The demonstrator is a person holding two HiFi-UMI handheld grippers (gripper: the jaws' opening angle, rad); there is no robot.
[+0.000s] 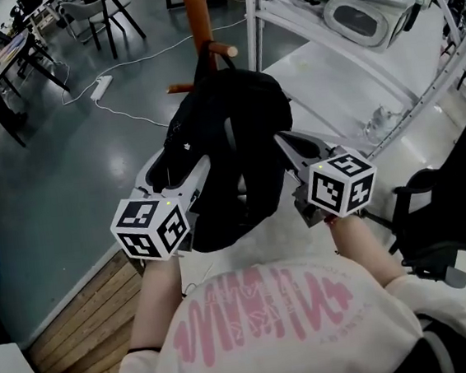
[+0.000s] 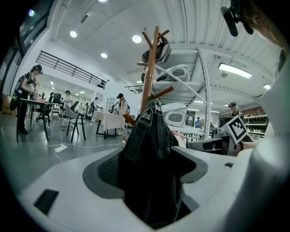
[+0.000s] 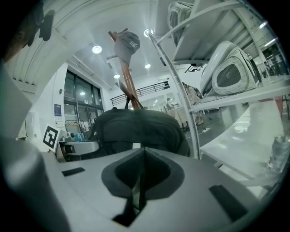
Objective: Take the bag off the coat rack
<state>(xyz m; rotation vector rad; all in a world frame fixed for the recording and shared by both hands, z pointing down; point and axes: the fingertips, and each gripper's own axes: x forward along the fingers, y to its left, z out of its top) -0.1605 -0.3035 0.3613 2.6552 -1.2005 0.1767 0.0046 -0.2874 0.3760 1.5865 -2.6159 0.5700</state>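
The black bag (image 1: 229, 136) hangs on the wooden coat rack (image 1: 196, 11), its top loop hooked over a short peg (image 1: 224, 50) that juts from the pole, and its body sags down between the person's two outstretched arms. The left gripper (image 1: 183, 167) is released, with its jaws spread wide on either side of the bag's lower left part. In the left gripper view the dark fabric fills the gap between the pads, but they do not clamp it. The right gripper (image 1: 286, 143) is clenched, its jaws pressed together with nothing visible between them, and its tip sits just beside the bag's right flank. In the right gripper view the bag bulks right ahead of the closed jaws. A grey cap (image 3: 127, 42) sits on top of the rack. A white metal shelf frame (image 1: 254, 22) stands just right of the pole and carries a white rounded housing (image 1: 359, 7). A black office chair (image 1: 446, 200) stands at the right, and a white power strip (image 1: 100, 89) lies on the grey floor (image 1: 67, 182) at the left.
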